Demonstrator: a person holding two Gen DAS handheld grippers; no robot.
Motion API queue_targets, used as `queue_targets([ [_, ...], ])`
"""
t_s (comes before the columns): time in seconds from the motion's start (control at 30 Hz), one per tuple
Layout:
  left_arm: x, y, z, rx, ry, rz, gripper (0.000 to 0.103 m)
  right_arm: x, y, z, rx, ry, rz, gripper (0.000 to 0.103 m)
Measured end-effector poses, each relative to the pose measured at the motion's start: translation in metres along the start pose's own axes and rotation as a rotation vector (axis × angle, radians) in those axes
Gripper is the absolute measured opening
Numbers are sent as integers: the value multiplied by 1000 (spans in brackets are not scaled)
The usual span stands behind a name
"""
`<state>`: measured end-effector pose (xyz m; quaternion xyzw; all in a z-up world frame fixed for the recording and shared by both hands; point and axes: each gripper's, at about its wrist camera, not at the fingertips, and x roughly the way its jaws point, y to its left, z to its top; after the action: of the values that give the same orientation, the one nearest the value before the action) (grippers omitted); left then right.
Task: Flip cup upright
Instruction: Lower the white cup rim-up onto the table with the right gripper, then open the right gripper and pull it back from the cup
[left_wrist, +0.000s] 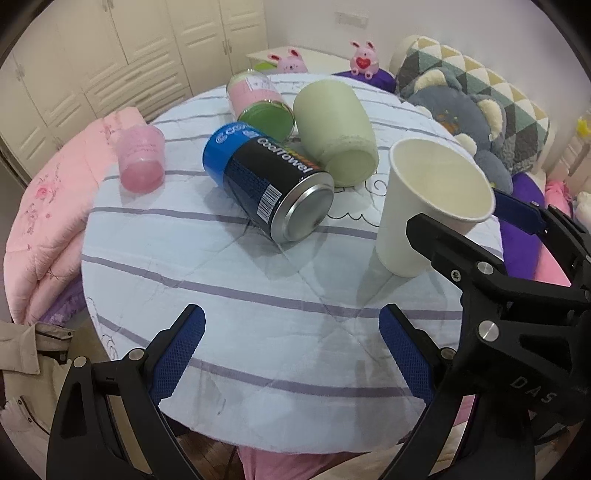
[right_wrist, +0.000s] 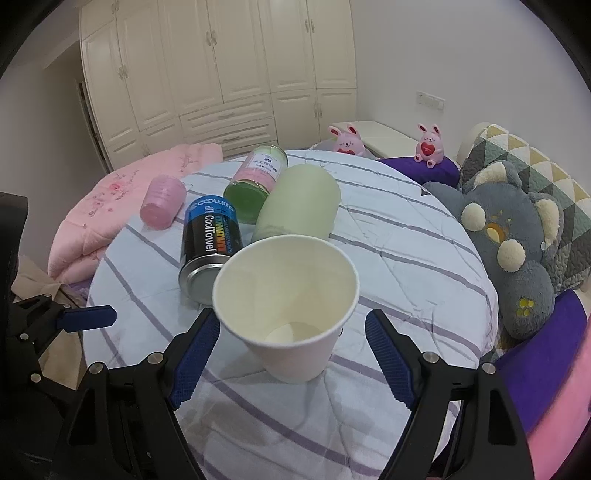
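Observation:
A white paper cup (right_wrist: 291, 306) stands upright on the striped round table (right_wrist: 406, 258), mouth up and empty. My right gripper (right_wrist: 288, 354) is open with its jaws on either side of the cup; neither blue pad visibly touches it. The cup also shows in the left wrist view (left_wrist: 424, 206), with the right gripper (left_wrist: 476, 221) around it. My left gripper (left_wrist: 291, 350) is open and empty, above the table's near edge, left of the cup.
A blue and black CoolTowel can (left_wrist: 266, 181), a pale green cup (left_wrist: 336, 133), a pink and green jar (left_wrist: 258, 103) and a small pink cup (left_wrist: 142, 158) lie on their sides behind. A grey plush (right_wrist: 517, 251) and pink blanket (right_wrist: 103, 214) flank the table.

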<state>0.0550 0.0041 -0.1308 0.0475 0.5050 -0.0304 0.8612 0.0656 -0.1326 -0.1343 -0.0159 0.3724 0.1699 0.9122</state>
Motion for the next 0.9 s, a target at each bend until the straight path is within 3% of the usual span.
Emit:
queue_targets([
  [0.33,-31,1,-5,-10,-73,-2,97,-43,-4,6,23,-36,30,82],
  [0.57,-47,-2,-6,-23,-146,-22,97,-82,-9,9,42,-88,-1,82],
  [0.9,-91,-8,-6,-21,-378,-34,103,-119,-10,8,48,-250,-103,83],
])
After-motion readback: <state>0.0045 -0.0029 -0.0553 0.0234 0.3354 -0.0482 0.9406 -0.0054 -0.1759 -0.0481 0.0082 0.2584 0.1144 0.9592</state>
